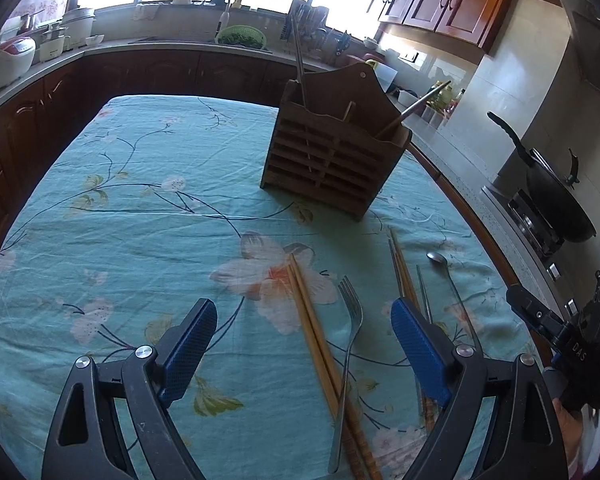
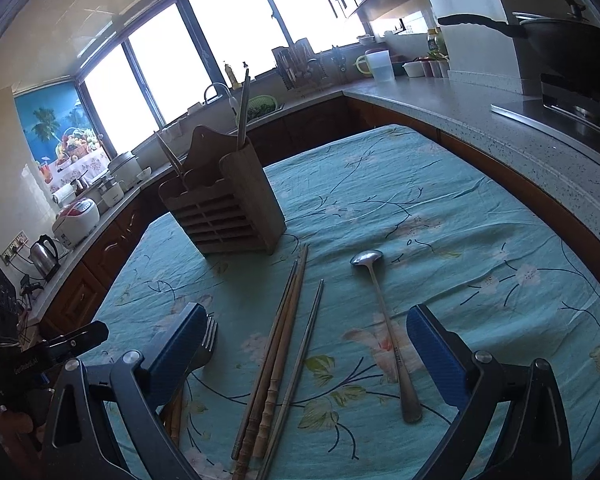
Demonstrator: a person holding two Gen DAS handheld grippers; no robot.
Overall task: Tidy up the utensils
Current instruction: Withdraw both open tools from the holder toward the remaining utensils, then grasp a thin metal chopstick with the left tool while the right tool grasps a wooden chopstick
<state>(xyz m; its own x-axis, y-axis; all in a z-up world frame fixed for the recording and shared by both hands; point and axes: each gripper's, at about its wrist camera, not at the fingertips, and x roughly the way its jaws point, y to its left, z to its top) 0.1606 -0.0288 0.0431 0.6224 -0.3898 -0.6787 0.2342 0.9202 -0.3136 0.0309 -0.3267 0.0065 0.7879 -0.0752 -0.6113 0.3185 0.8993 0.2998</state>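
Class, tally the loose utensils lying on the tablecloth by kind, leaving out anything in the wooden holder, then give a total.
Forks: 1
Spoons: 1
Chopsticks: 6 single sticks, though the middle bundle overlaps, so this count is less certain
Total: 8

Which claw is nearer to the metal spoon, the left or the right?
Right. The spoon lies between the right claw's open fingers. The left claw straddles the fork, with the spoon outside its right finger.

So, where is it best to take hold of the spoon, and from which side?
Probably by the thin handle, near its middle. The spoon lies flat on the cloth, bowl toward the holder, with free cloth on both sides. Come from above with the right gripper, open, its fingers across the handle.
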